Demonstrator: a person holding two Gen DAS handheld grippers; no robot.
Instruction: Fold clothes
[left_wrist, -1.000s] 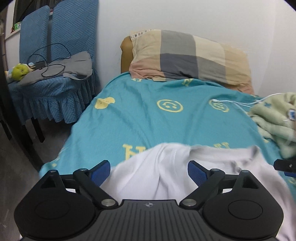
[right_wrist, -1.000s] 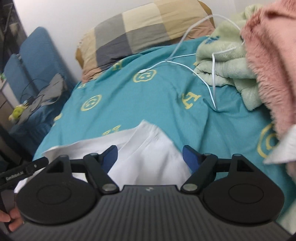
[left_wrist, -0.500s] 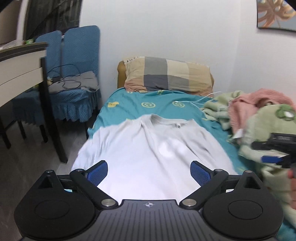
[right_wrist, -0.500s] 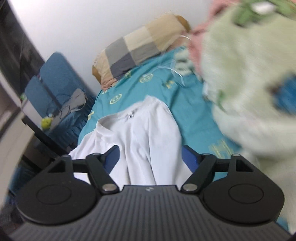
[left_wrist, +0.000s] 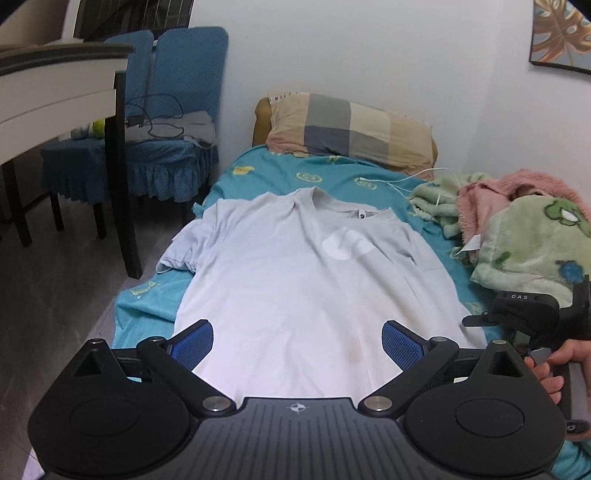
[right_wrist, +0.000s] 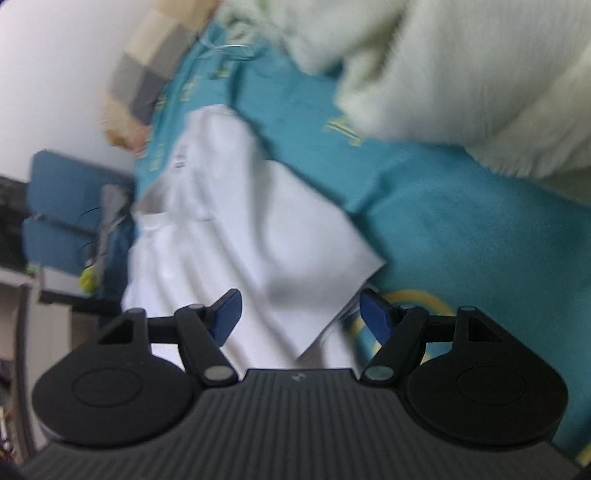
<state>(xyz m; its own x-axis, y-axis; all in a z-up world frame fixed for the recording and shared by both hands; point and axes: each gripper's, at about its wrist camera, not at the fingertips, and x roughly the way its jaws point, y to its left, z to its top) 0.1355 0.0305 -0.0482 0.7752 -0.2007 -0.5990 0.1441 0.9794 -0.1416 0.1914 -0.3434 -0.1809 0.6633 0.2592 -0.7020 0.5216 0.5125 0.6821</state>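
A white T-shirt (left_wrist: 295, 277) lies spread flat, collar toward the pillow, on the teal bed sheet (left_wrist: 332, 173). My left gripper (left_wrist: 295, 341) hovers open over the shirt's hem end, nothing between its blue pads. At the right edge of the left wrist view a hand holds the right gripper's black body (left_wrist: 524, 308) beside the shirt's lower right corner. In the blurred, rolled right wrist view my right gripper (right_wrist: 301, 314) is open above that corner of the T-shirt (right_wrist: 258, 240); the pads do not press on the cloth.
A checked pillow (left_wrist: 351, 133) lies at the bed's head. Piled green and pink blankets (left_wrist: 517, 229) fill the right side, with a white cable (left_wrist: 406, 181) beside them. Blue-covered chairs (left_wrist: 166, 110) and a table (left_wrist: 55, 92) stand left of the bed.
The left gripper drew back from the collar to the hem end, so the whole shirt shows. The right gripper also pulled back and rolled, now over the lower right corner.
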